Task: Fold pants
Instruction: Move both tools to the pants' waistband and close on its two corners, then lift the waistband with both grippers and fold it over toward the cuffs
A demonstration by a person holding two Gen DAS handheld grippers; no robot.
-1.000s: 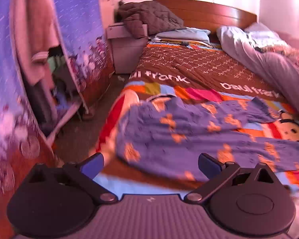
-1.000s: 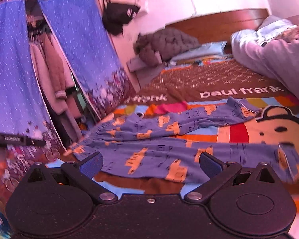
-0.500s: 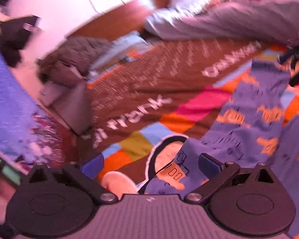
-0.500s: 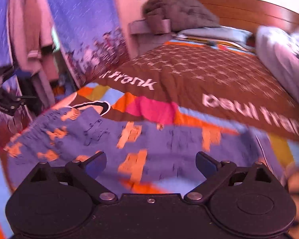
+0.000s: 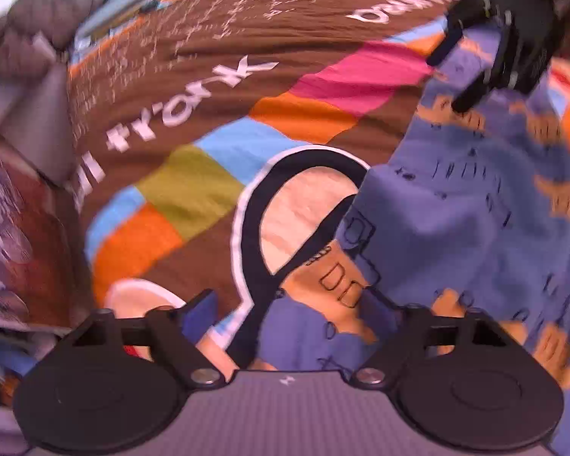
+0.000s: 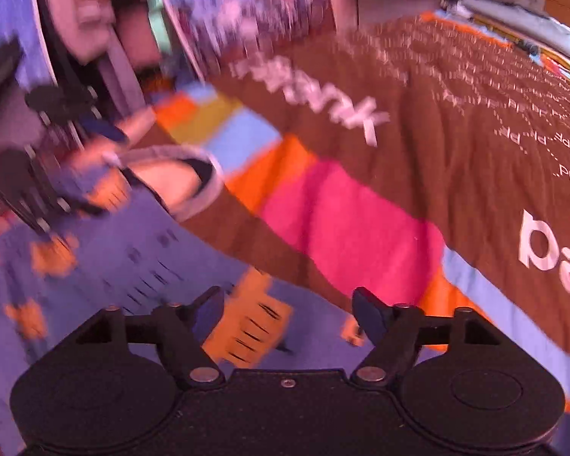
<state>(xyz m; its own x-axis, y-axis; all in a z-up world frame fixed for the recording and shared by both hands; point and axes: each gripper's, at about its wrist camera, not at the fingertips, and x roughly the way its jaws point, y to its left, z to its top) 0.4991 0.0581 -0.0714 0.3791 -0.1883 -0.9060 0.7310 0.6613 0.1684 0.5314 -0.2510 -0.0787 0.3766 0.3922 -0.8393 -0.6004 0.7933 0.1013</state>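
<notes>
Purple pants (image 5: 467, 228) with orange prints lie flat on the colourful bedspread (image 5: 193, 186). My left gripper (image 5: 292, 313) is open, low over the upper corner of the pants, its right finger hidden under the cloth edge. My right gripper (image 6: 287, 309) is open, close above the pants (image 6: 133, 266) near their far edge. Each gripper shows in the other's view: the right one (image 5: 486, 57) at top right, the left one (image 6: 57, 159) at far left on the pants.
The bedspread (image 6: 361, 220) has brown, pink and orange patches with white lettering. A bedside unit (image 5: 30, 114) and a purple curtain (image 6: 228, 7) stand off the bed's left side. Pillows and folded cloth (image 6: 513, 19) lie at the head.
Both grippers have dropped from well above the bed to just over the pants, the left at the waist corner, the right further along. Both stay open.
</notes>
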